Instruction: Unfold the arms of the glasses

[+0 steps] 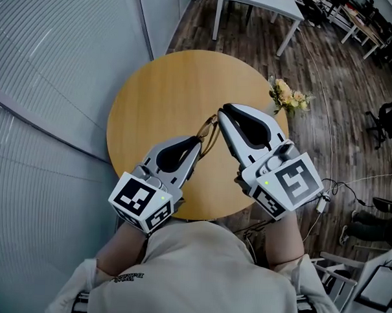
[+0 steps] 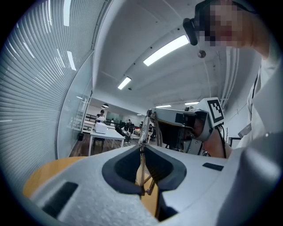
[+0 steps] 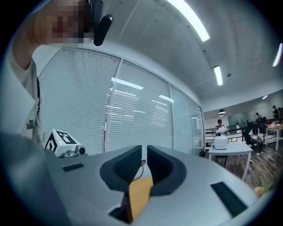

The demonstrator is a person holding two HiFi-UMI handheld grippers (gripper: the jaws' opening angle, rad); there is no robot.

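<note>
Your left gripper (image 1: 198, 143) clamps the glasses (image 1: 209, 130) at its tips, the thin frame pinched between its nearly closed jaws. Just beyond those tips, your right gripper (image 1: 220, 114) meets the glasses from the opposite side, jaws drawn to a slit on a wire arm, both above the round wooden table (image 1: 157, 86).

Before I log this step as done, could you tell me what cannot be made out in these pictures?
1. Glasses: head view, mostly hidden between the left gripper, which clamps them, and the right gripper; how far the arms are unfolded is unclear.
2. Right gripper view: only a thin sliver of the frame shows in the jaw gap, too small to tell whether it is gripped.
3. Flowers: head view, too small to identify.
</note>
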